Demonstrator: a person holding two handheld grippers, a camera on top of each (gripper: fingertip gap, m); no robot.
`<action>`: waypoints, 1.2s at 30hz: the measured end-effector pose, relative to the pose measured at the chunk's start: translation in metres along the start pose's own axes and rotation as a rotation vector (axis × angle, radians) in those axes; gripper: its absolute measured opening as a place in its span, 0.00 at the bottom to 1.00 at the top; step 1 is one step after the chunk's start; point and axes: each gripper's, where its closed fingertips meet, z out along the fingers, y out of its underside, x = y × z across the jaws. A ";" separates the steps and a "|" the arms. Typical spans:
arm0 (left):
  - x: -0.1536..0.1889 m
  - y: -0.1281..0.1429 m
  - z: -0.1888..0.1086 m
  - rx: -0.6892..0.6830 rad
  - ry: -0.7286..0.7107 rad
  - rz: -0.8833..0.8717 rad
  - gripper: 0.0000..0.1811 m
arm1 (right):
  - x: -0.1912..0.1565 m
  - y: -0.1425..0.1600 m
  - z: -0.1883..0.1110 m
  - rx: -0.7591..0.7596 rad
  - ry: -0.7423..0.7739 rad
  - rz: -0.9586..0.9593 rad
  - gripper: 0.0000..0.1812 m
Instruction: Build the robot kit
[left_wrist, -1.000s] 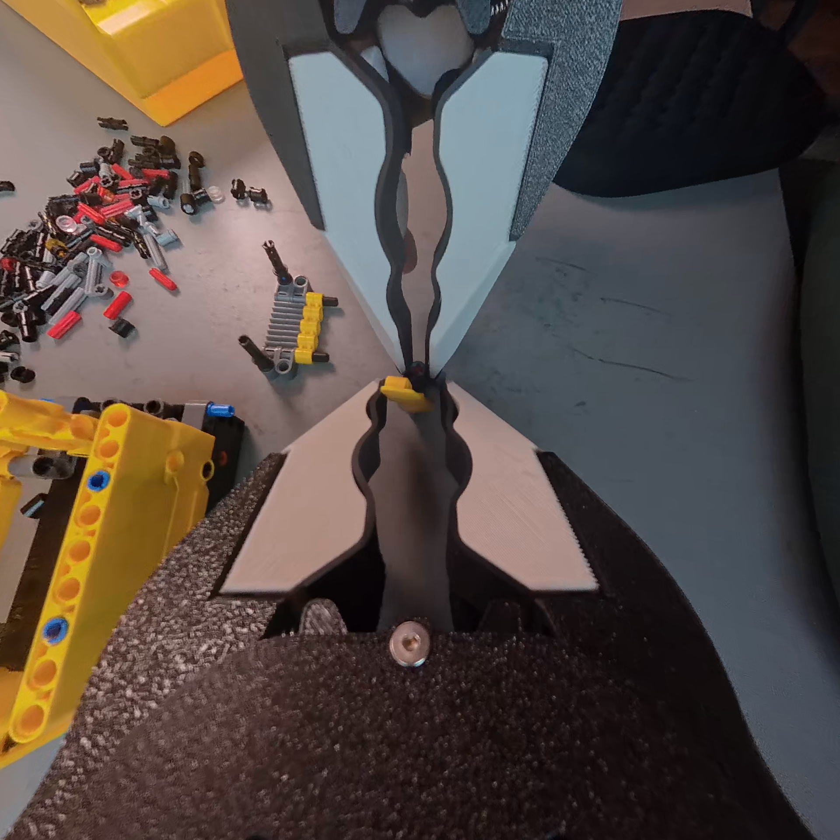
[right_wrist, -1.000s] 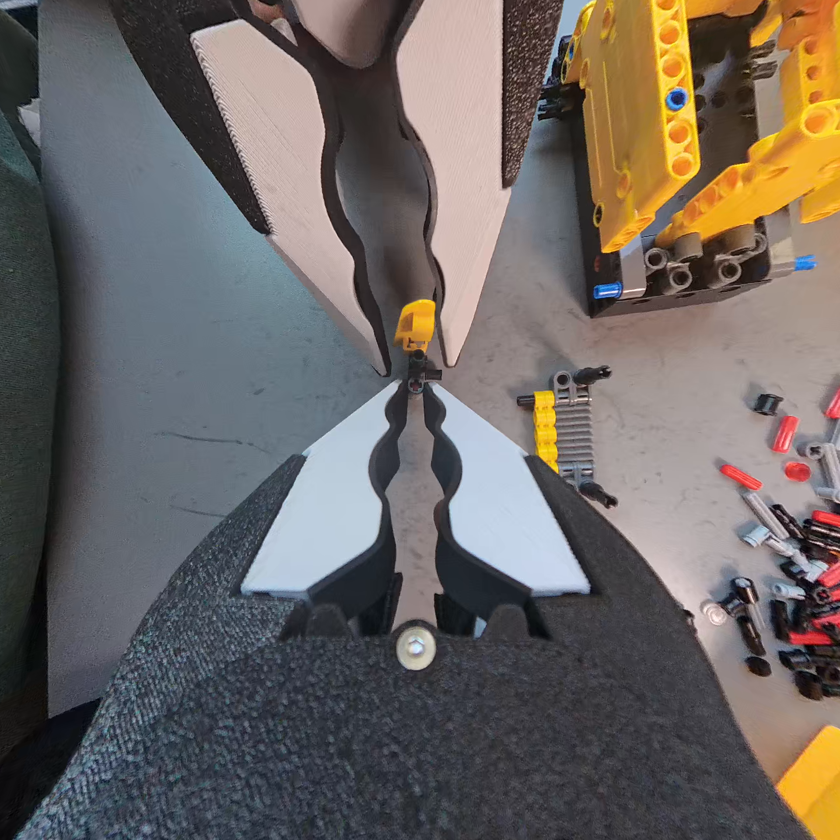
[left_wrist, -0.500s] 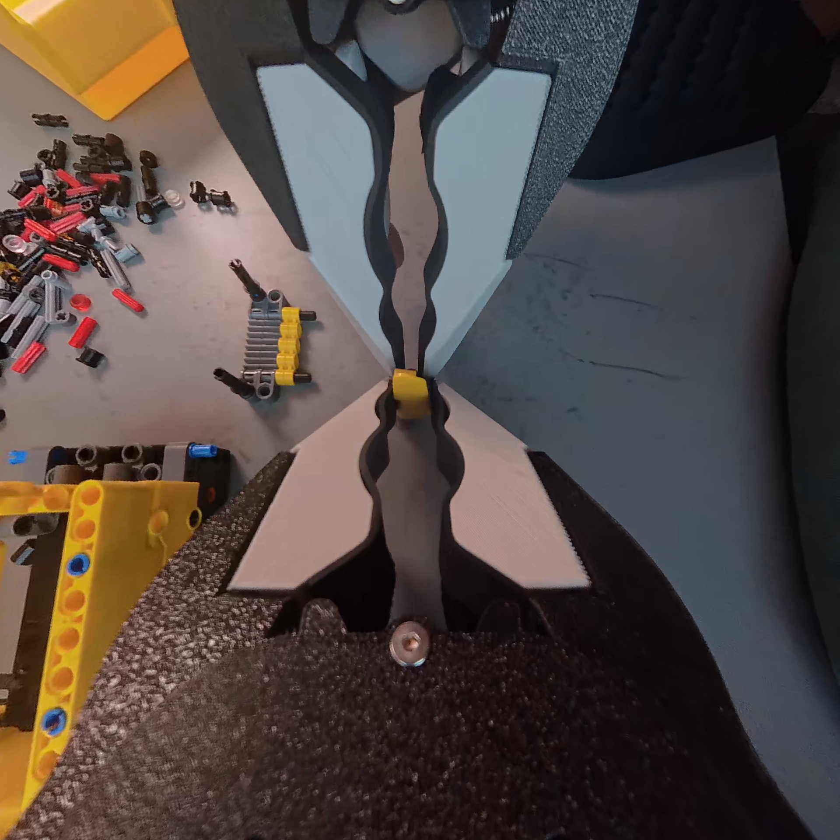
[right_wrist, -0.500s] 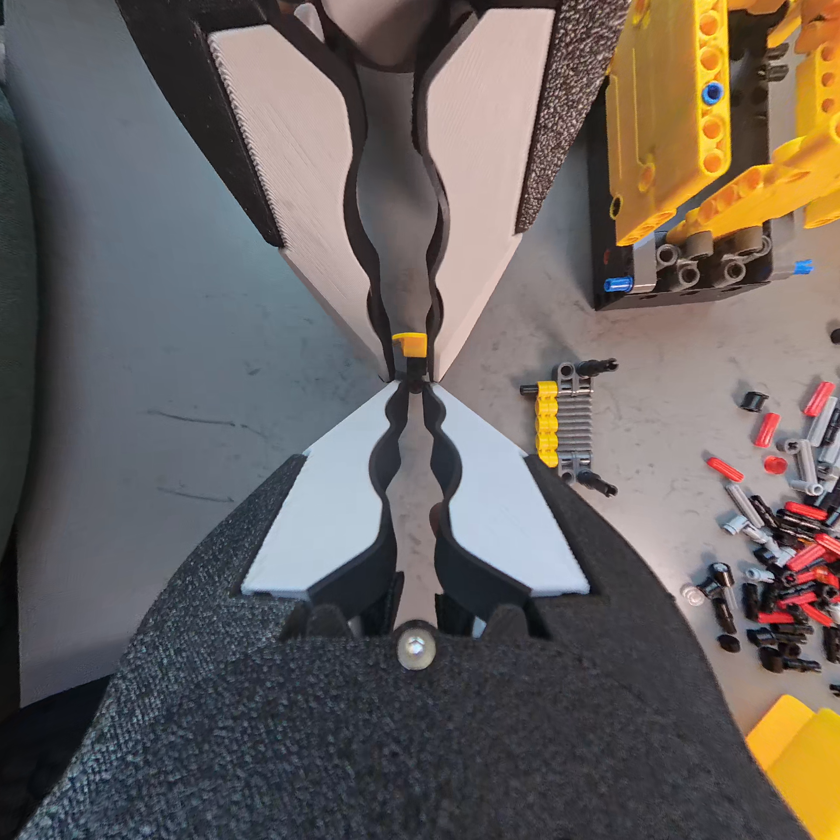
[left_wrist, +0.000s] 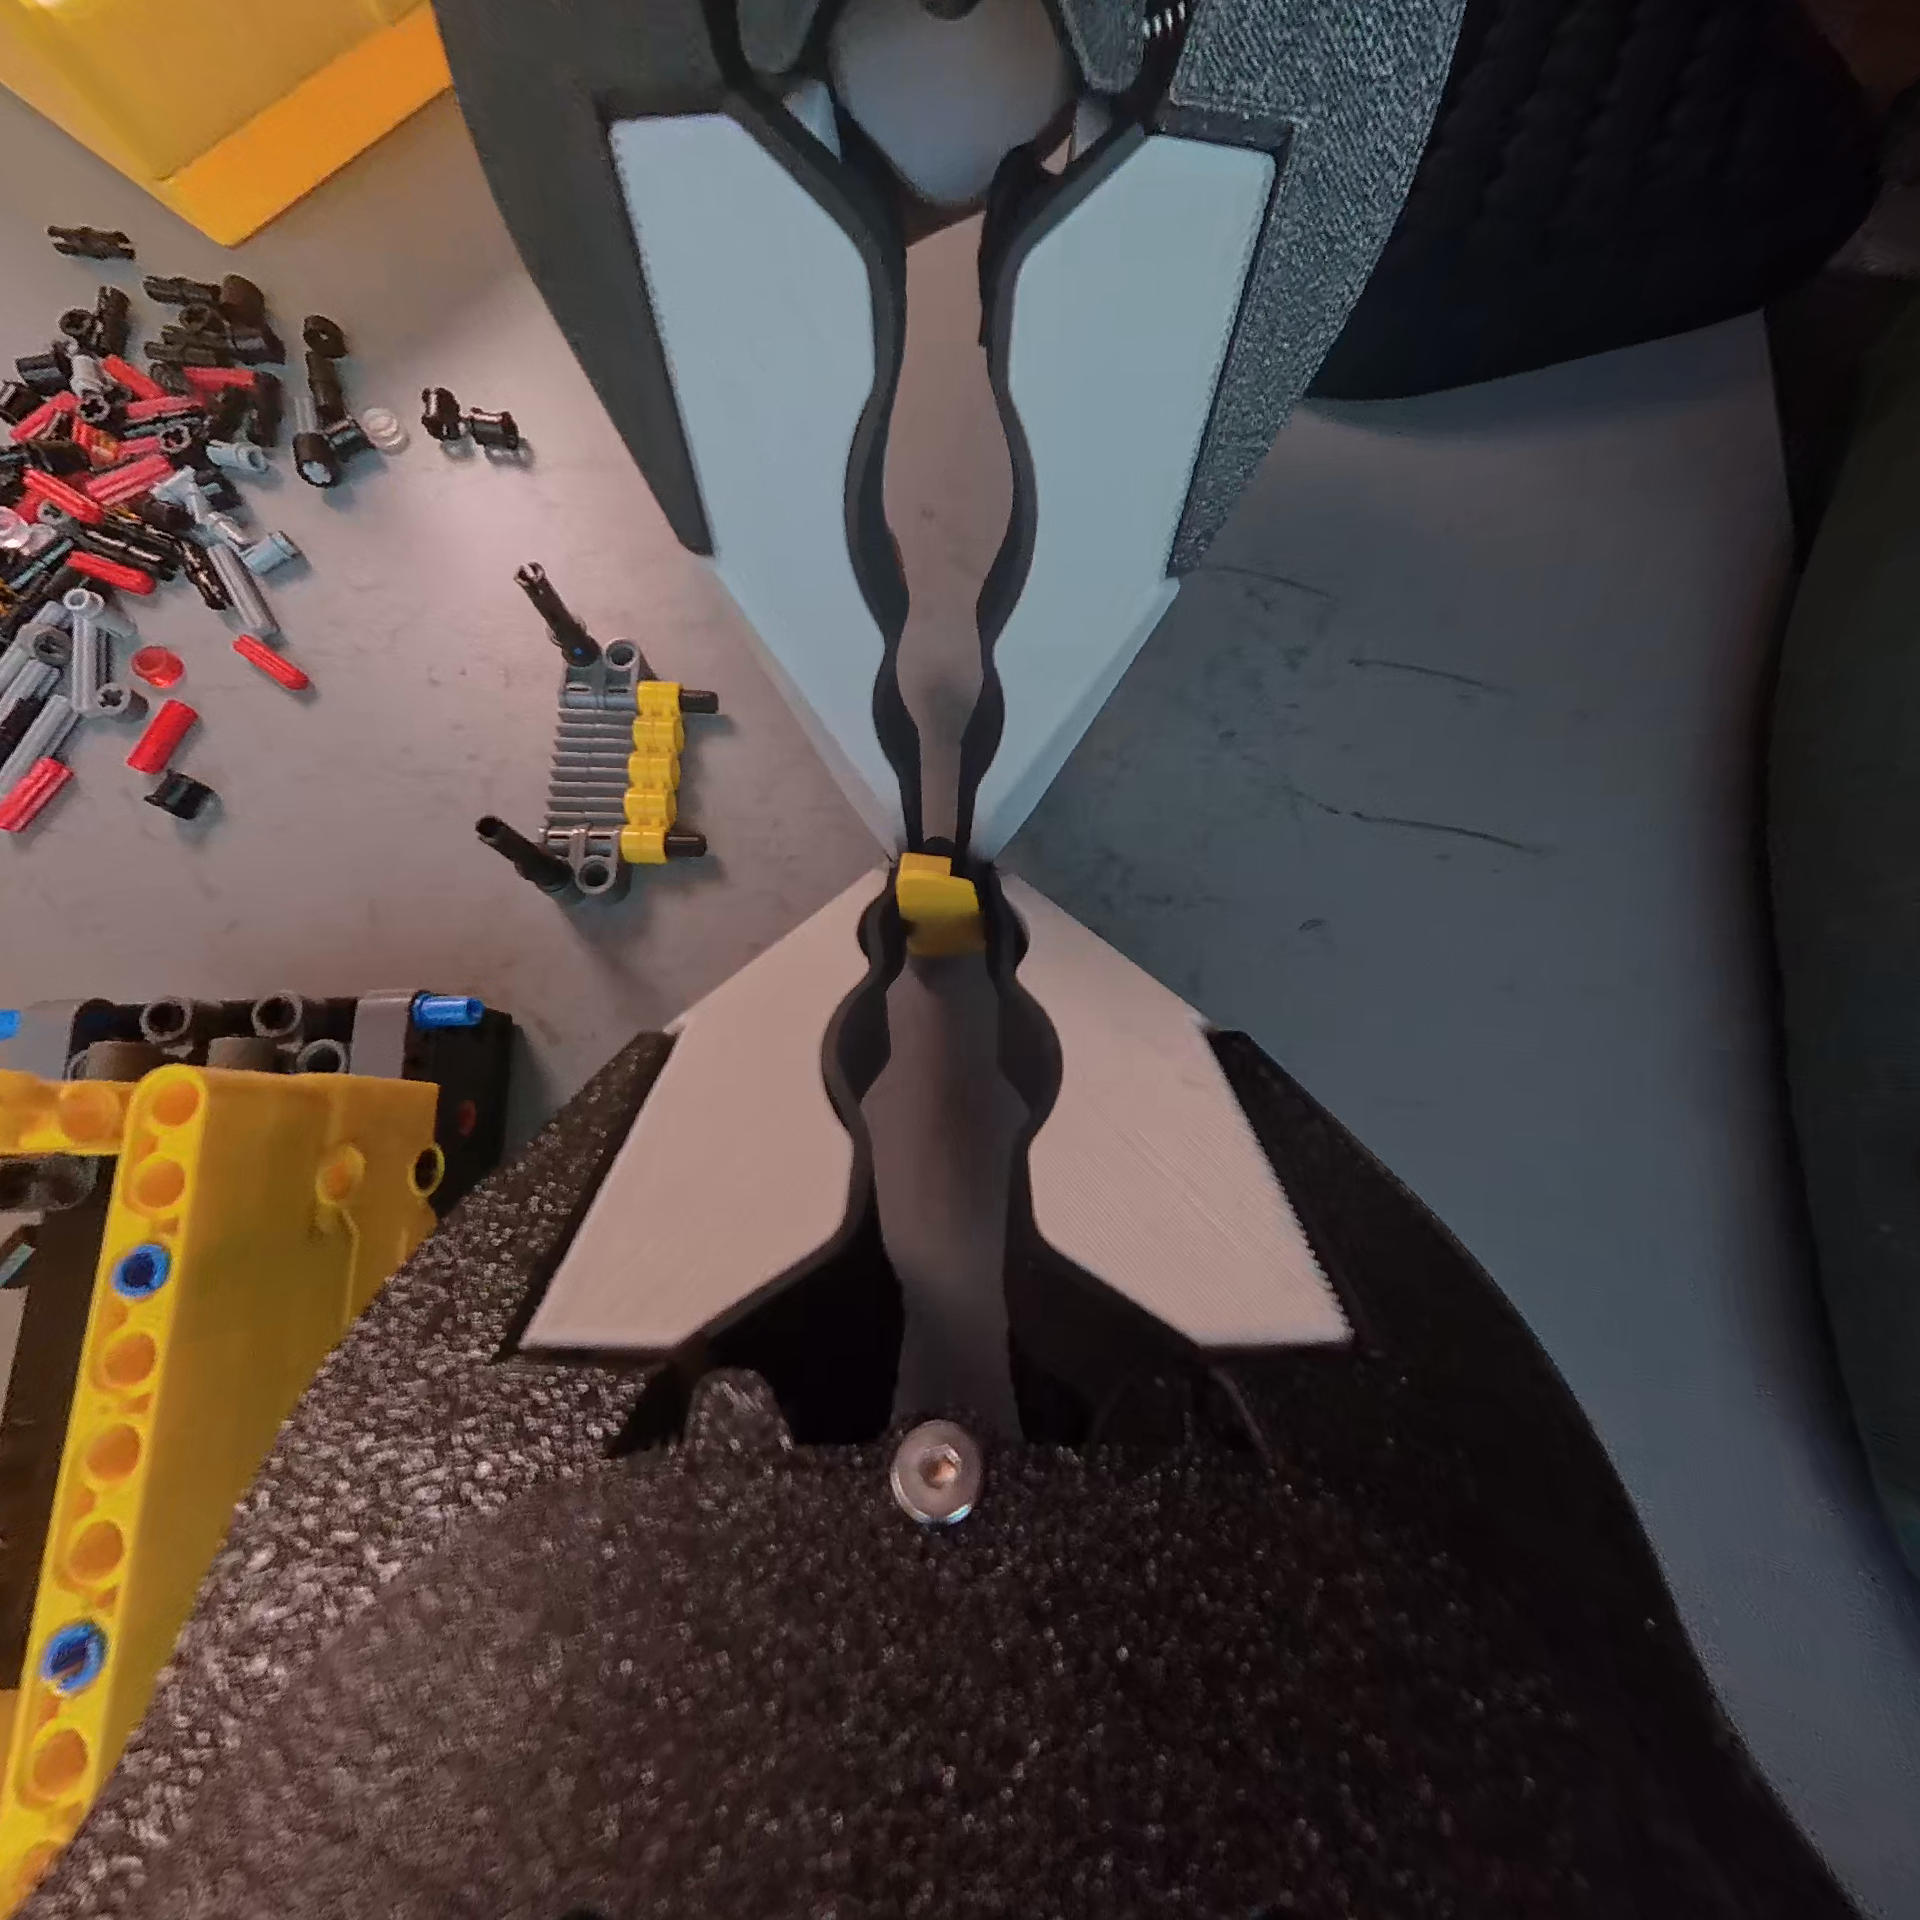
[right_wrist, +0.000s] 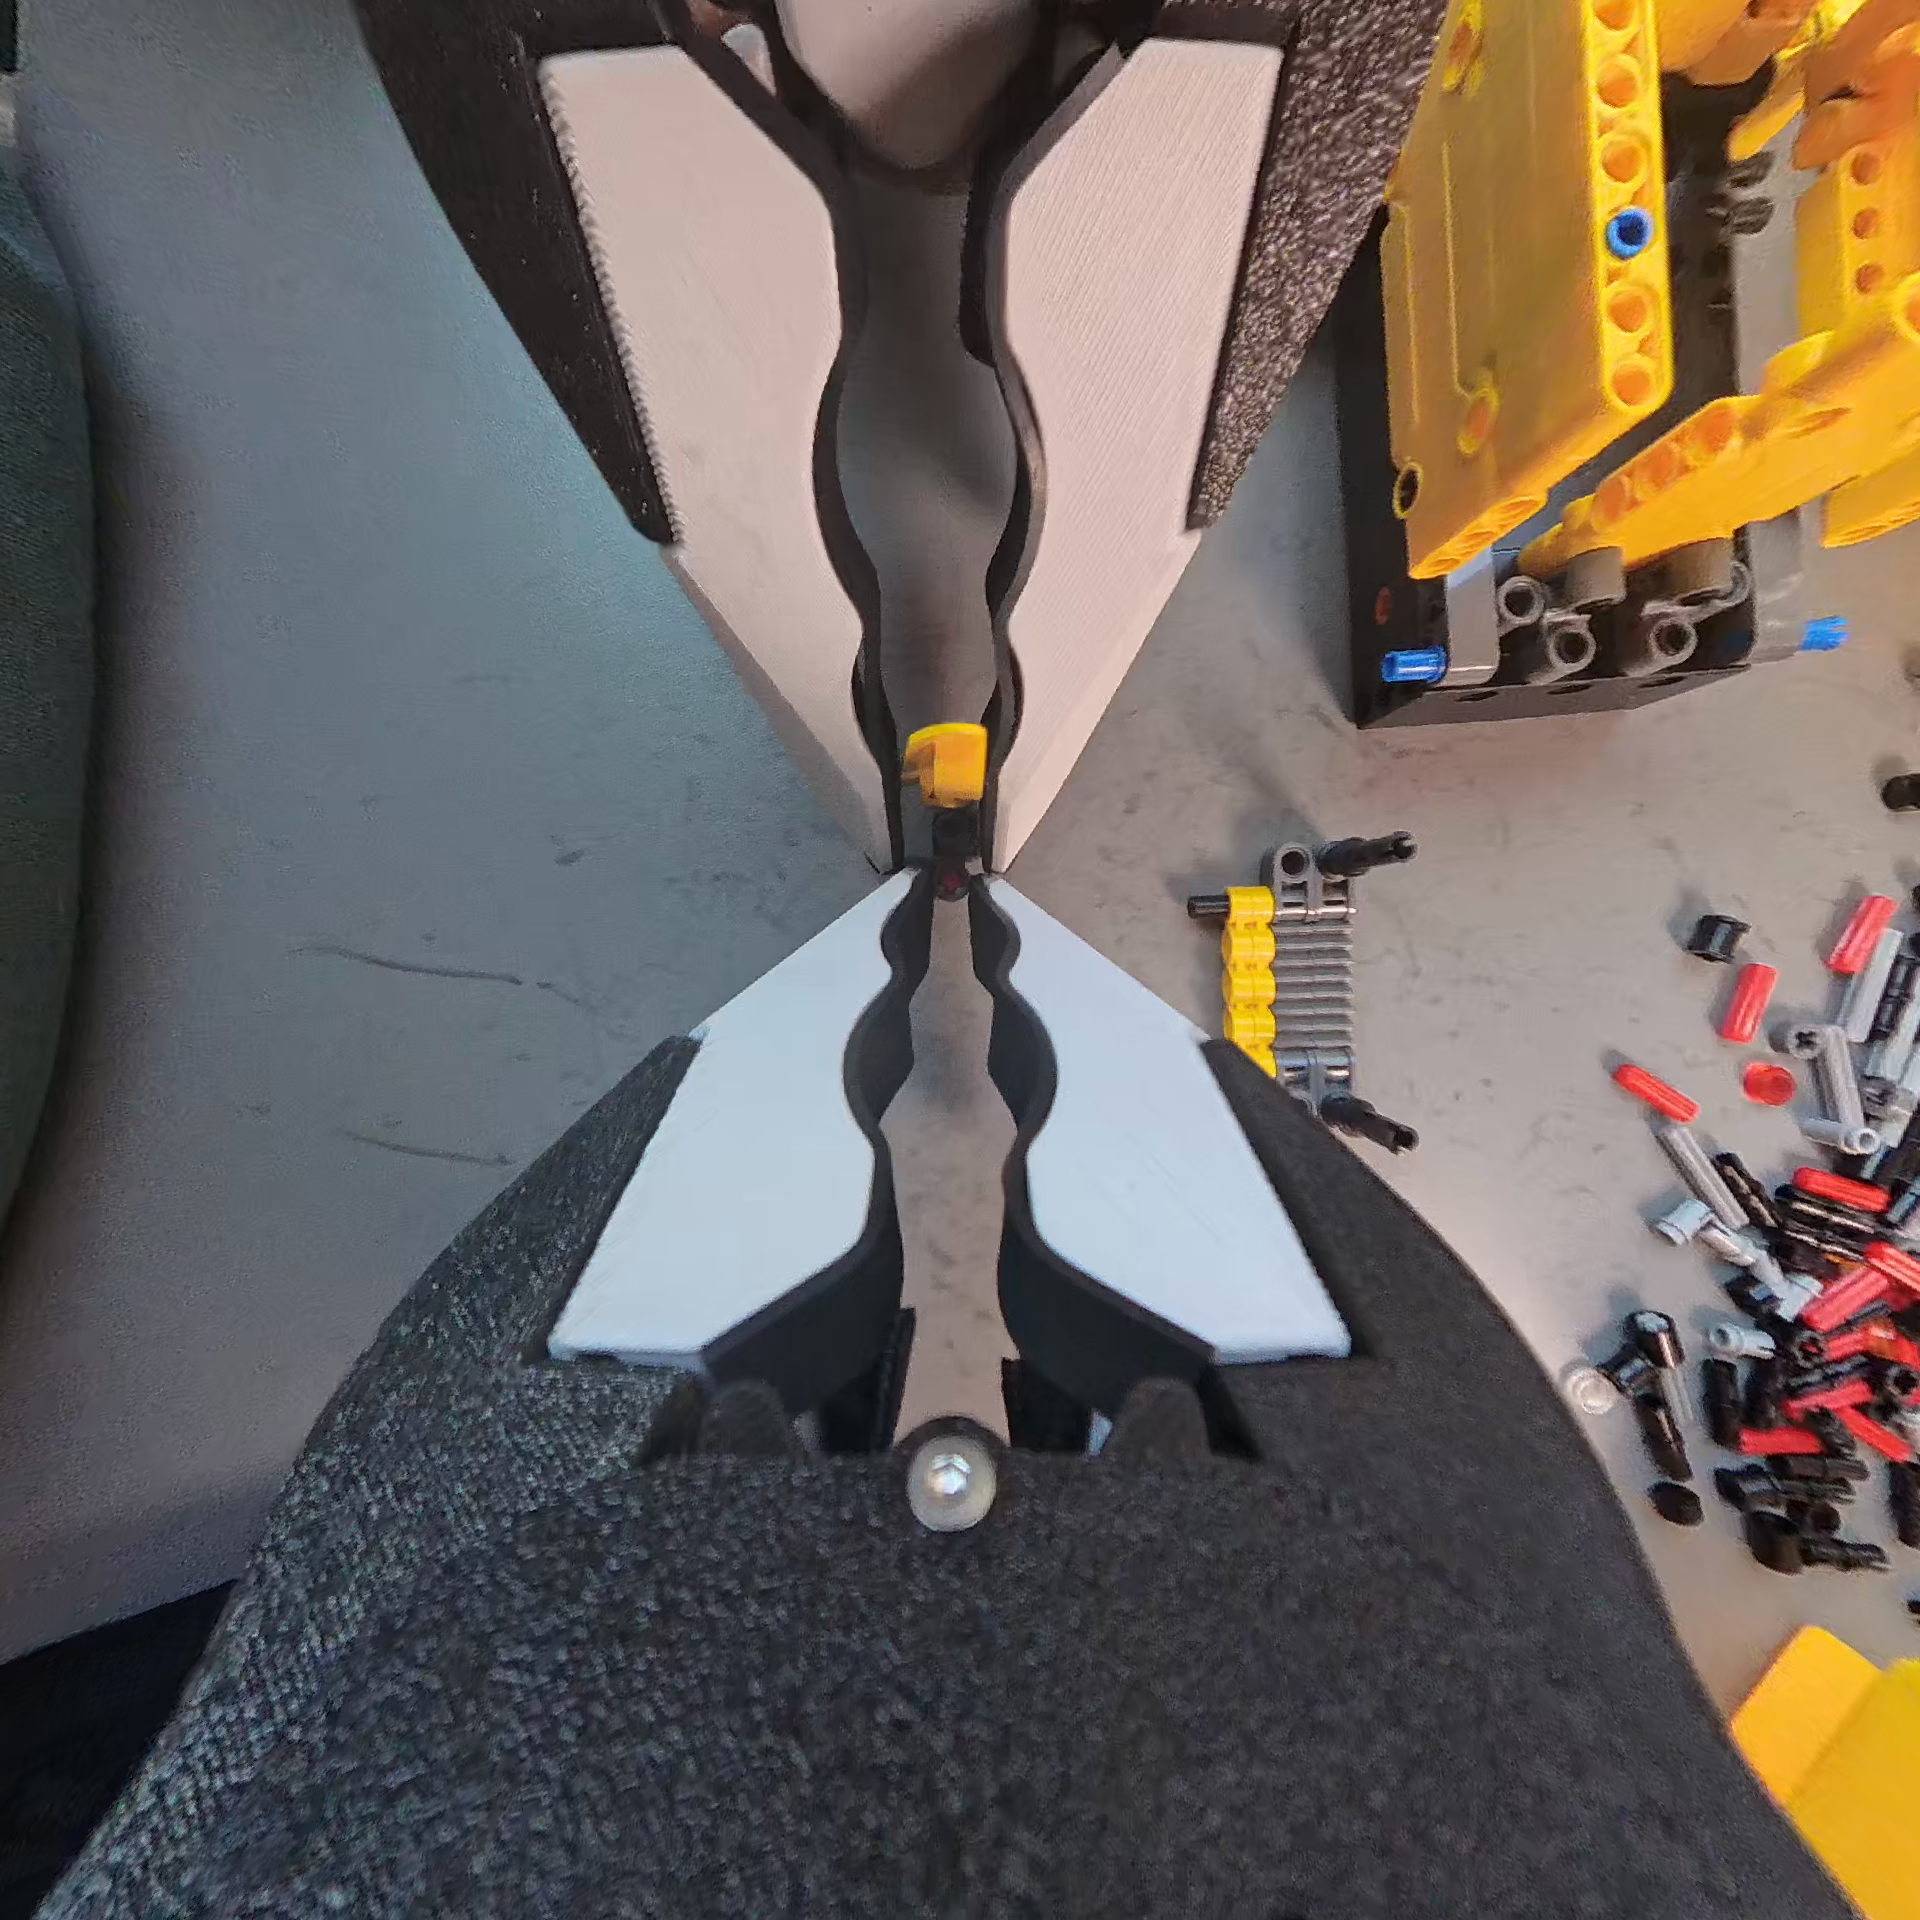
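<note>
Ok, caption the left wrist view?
Left tool pinching small yellow piece, tip-to-tip with right tool.

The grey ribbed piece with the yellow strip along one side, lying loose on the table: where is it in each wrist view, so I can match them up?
Left wrist view: the grey ribbed piece with a yellow strip lies left of centre, left of the meeting fingers.
Right wrist view: it lies right of centre, right of the fingers.
Shared landmark: the small yellow plastic connector pinched where both grippers meet.
</note>
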 end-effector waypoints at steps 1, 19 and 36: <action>0.000 0.000 0.000 0.014 -0.002 0.003 0.07 | 0.001 0.000 -0.001 0.020 0.021 -0.008 0.04; -0.015 -0.080 -0.098 0.542 -0.556 0.468 0.07 | 0.017 -0.083 -0.096 0.952 -0.026 0.505 0.12; -0.008 -0.078 -0.112 0.659 -0.334 0.270 0.23 | 0.020 -0.080 -0.121 1.076 0.363 0.090 0.08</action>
